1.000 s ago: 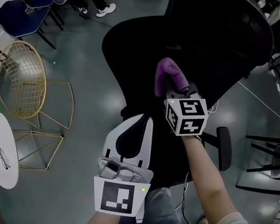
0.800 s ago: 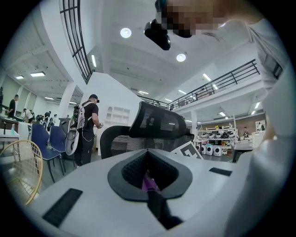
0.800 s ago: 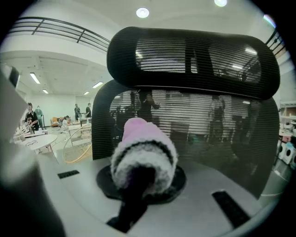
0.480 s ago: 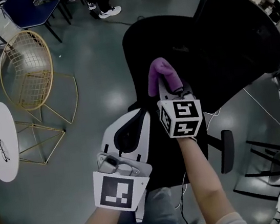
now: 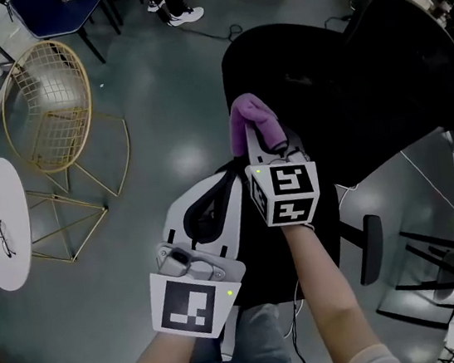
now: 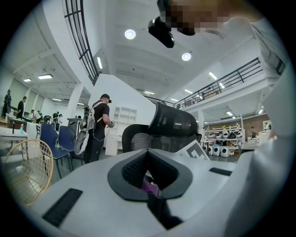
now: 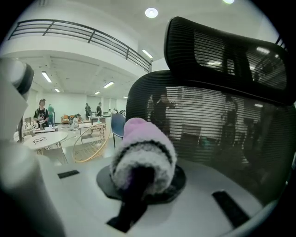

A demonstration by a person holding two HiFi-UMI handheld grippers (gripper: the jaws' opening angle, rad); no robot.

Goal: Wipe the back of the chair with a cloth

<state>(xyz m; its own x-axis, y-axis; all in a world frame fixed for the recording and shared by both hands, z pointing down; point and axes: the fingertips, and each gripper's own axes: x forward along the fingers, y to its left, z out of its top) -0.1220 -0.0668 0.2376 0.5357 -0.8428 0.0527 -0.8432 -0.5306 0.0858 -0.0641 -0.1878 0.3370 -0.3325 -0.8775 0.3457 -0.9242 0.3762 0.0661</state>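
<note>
Purple fleece cloth (image 7: 138, 155) sits clamped in the right gripper (image 5: 265, 142), close before the black mesh chair back (image 7: 217, 120) to the far right. Wiping looks about to start; next, press and sweep across. The left gripper (image 5: 213, 203) hangs nearer, jaws together, empty.

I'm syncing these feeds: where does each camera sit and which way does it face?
Head view: on the person's head, facing steeply down at the black office chair; shows both forearms, left gripper and right gripper.
Left gripper view: on the left gripper, facing along its shut jaws toward the chair.
Right gripper view: on the right gripper, facing the chair's mesh back close up, jaws clamping the purple cloth.
Shared: head and right gripper views both show the cloth.
</note>
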